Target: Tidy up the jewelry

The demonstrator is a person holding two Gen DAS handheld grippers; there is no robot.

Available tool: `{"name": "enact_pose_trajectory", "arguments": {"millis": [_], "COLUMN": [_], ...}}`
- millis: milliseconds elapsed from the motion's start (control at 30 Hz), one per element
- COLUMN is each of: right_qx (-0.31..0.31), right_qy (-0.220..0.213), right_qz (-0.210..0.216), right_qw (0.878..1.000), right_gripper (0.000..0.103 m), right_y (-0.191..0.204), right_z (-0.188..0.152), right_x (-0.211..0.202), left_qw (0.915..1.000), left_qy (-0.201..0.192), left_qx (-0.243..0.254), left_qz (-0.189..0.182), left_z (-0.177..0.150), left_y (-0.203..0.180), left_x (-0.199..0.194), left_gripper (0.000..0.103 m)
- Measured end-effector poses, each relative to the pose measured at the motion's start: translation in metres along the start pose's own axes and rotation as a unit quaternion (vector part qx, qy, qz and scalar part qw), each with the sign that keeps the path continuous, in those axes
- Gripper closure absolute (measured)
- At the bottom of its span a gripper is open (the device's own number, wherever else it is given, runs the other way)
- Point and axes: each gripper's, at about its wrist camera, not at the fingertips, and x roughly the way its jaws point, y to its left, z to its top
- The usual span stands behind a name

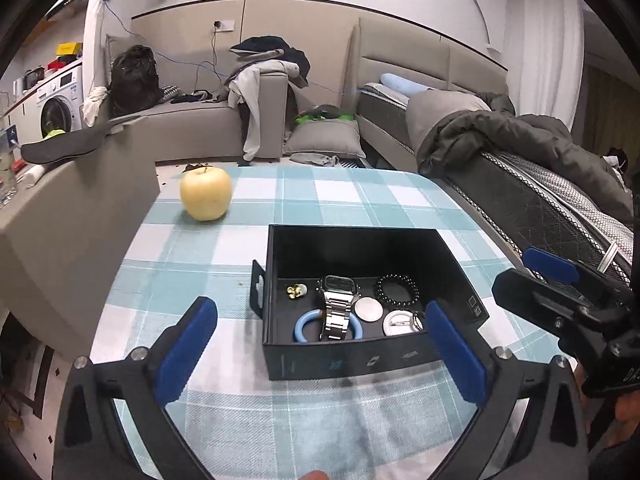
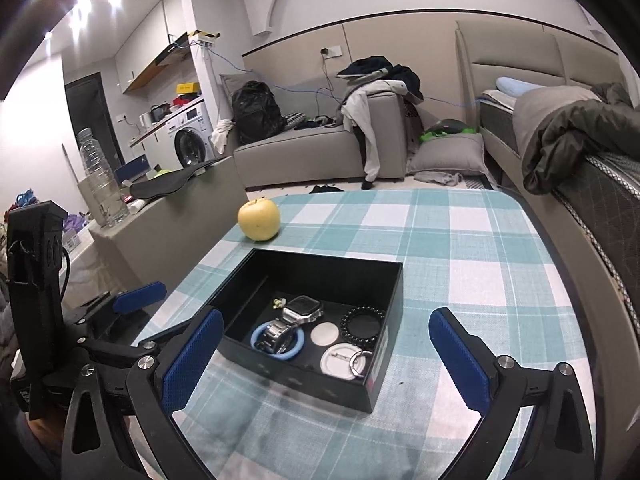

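An open black box [image 1: 344,364] [image 2: 360,394] sits on the checked tablecloth. Inside lie a silver watch [image 1: 338,308] [image 2: 294,320], a light blue ring [image 1: 302,326] [image 2: 294,354], a black bead bracelet [image 1: 397,289] [image 2: 362,326], a round silver disc [image 1: 369,309] [image 2: 325,334], a white round badge [image 1: 398,323] [image 2: 340,360] and a small gold earring [image 1: 295,290] [image 2: 279,302]. My left gripper [image 1: 320,352] is open and empty, just before the box's near wall. My right gripper [image 2: 326,360] is open and empty, above the box's near side.
A yellow apple [image 1: 206,193] [image 2: 259,219] stands at the table's far left. A grey sofa [image 1: 200,120] and a bed [image 1: 520,168] lie beyond. A grey side ledge [image 2: 160,216] with a plastic bottle [image 2: 100,180] is at the left.
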Motion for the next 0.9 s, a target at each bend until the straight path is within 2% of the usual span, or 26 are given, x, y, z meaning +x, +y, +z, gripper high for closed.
{"name": "enact_pose_trajectory", "arguments": {"millis": [300,900], "right_qx": [-0.020,-0.028], "right_qy": [-0.010,-0.010], "right_qz": [0.015,0.020], "right_qw": [1.000,0.999], "right_gripper": [0.000,0.000], "right_y": [0.012,0.017], "right_z": [-0.005,-0.006], "right_x": [-0.007,-0.005], "left_qw": [0.9993,0.9987], "left_qy": [-0.034,-0.042], "left_qx": [-0.006,-0.028], "left_qz": [0.015,0.013], "left_z": [0.002,0.004], "left_y": [0.003,0.013], "left_x": [-0.015,-0.019], "left_gripper": [0.002,0.002]}}
